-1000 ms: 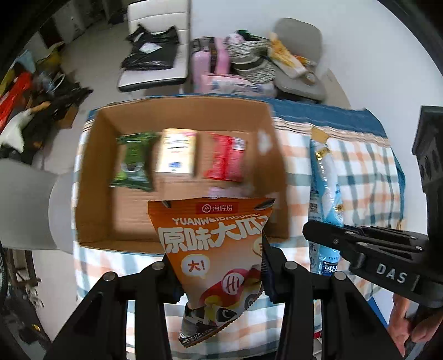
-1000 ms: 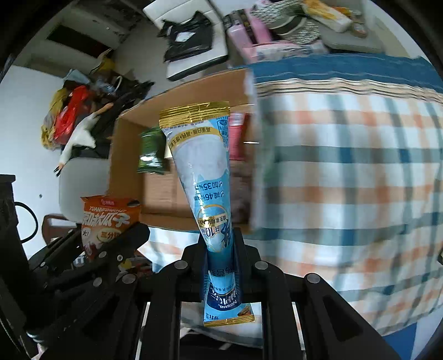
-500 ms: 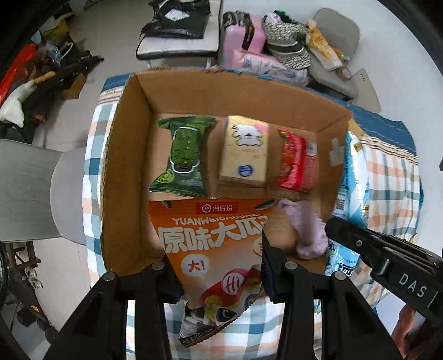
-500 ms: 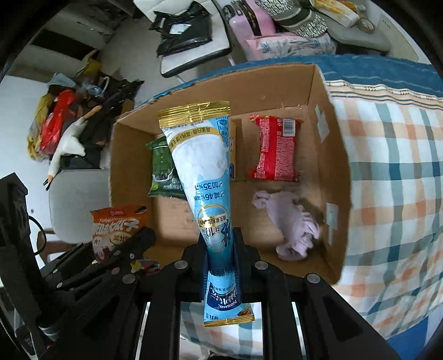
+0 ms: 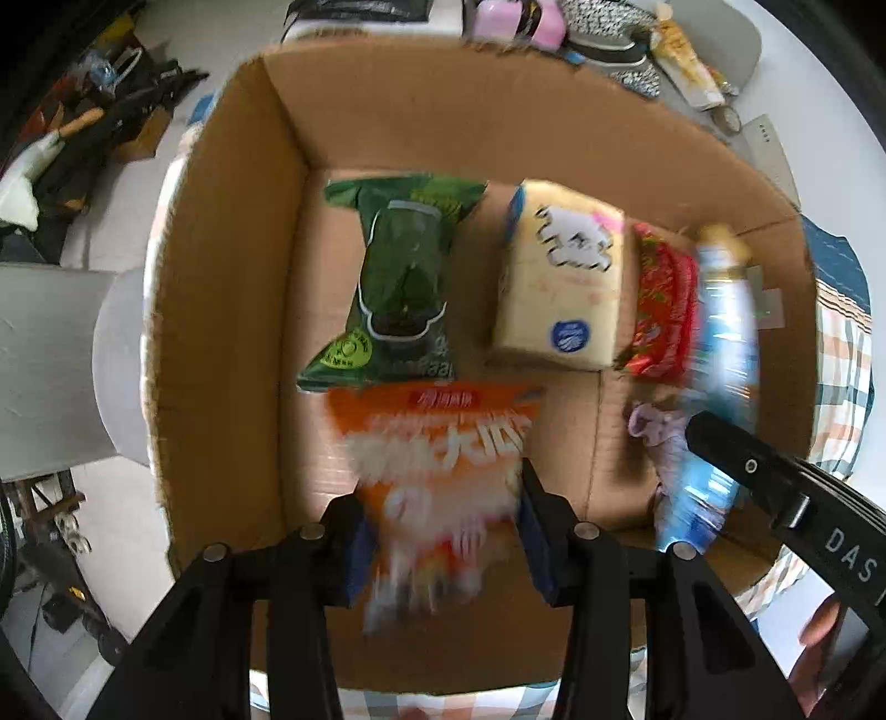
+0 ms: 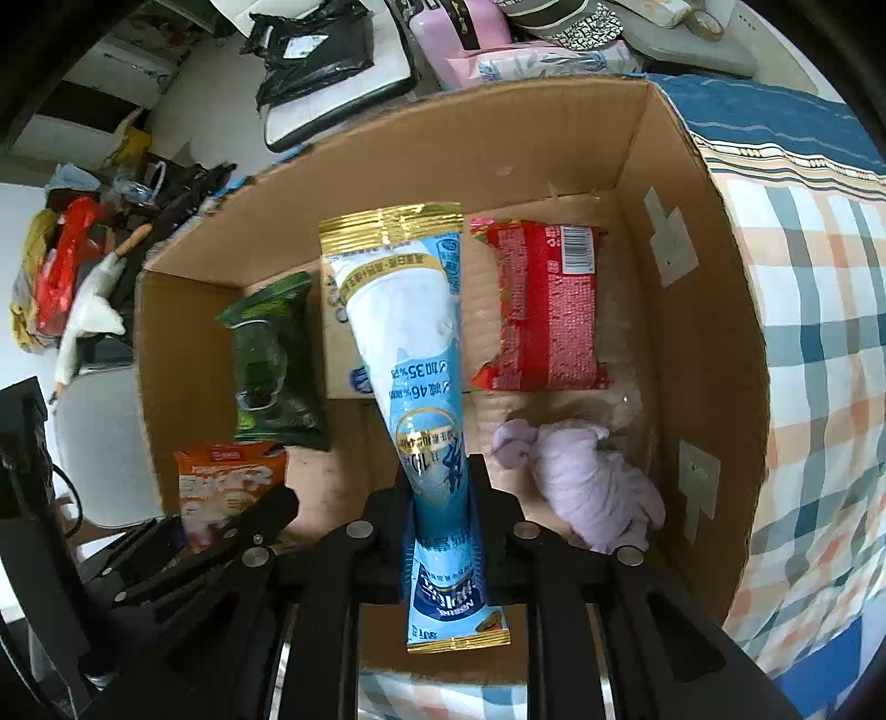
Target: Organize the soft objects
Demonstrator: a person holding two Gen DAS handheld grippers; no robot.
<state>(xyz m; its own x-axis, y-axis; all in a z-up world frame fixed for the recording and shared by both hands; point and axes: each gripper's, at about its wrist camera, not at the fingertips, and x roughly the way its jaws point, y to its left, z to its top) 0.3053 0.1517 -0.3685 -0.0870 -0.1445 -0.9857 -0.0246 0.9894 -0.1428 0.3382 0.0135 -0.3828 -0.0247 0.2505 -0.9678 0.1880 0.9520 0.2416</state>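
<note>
My left gripper is shut on an orange snack bag, blurred with motion, held over the near left of the open cardboard box. My right gripper is shut on a long blue and white packet with gold ends, held over the box middle. On the box floor lie a green packet, a cream tissue pack, a red packet and a crumpled lilac cloth. The orange bag also shows in the right wrist view, the blue packet in the left wrist view.
The box stands on a checked tablecloth. Beyond it are a white seat with black bags, a pink case and floor clutter at left. A grey chair stands left of the box.
Both grippers have moved forward and down over the box, which now fills both views. The orange bag and the blue packet are still held; the left view is now motion-blurred.
</note>
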